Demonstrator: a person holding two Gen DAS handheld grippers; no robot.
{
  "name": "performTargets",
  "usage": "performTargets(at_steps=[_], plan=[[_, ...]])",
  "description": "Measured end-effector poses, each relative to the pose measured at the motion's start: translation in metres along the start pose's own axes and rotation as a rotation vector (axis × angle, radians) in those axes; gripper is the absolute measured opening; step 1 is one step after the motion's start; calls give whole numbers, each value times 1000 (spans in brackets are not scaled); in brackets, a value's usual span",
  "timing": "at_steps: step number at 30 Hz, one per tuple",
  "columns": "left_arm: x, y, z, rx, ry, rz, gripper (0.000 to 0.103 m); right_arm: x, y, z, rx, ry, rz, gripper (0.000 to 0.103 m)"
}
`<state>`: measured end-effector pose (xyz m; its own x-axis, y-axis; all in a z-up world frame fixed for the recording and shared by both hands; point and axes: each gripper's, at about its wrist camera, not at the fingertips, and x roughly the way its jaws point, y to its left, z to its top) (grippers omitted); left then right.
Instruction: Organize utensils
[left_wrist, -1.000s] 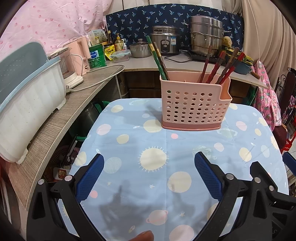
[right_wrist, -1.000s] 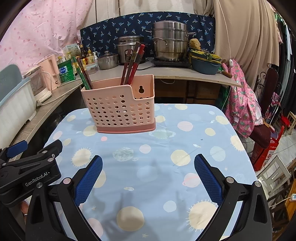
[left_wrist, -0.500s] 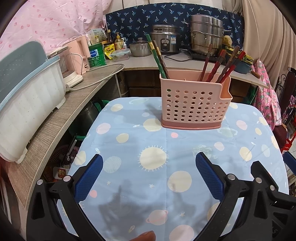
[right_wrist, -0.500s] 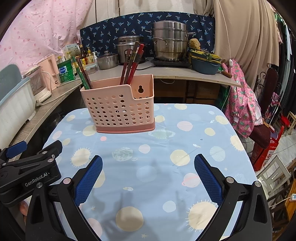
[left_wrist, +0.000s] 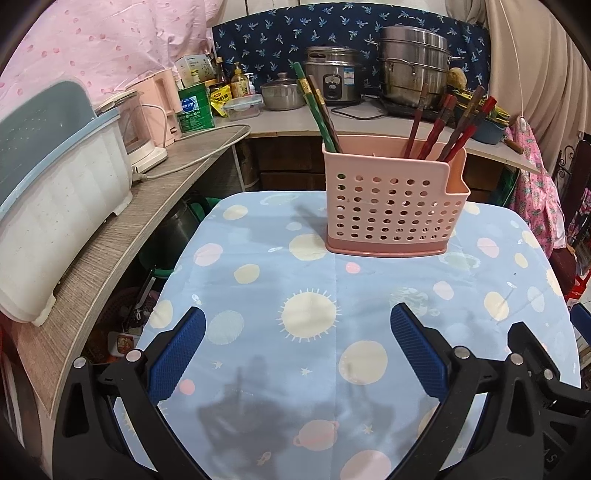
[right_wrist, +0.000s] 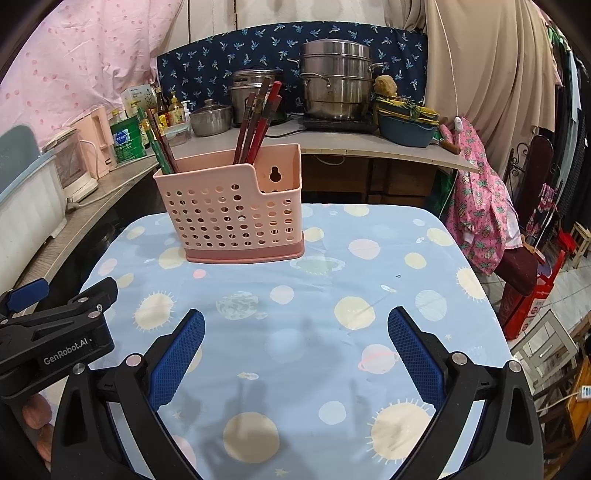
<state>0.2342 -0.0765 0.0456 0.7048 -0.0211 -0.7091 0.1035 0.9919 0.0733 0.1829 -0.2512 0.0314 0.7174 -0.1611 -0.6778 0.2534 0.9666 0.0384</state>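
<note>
My right gripper (right_wrist: 295, 334) spread wide, empty, above tablecloth (right_wrist: 369, 258). Pink holder (right_wrist: 231, 218) ahead-left, well apart, chopsticks (right_wrist: 258, 118) upright inside. Left gripper (right_wrist: 55, 325) at my left.

Pink perforated holder (left_wrist: 392, 206): one is seen.
Red-brown chopsticks (left_wrist: 445, 127): about five are counted, bunched together.
Green and brown chopsticks (left_wrist: 318, 110): two or three; not exactly told.
Steel pots (right_wrist: 336, 83): three are counted.
</note>
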Motion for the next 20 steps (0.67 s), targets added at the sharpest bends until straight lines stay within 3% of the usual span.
performTargets(at_steps=[20], plan=[[-2, -4, 1, 15, -26, -12, 96, 7, 2, -3, 2, 9, -12, 96]])
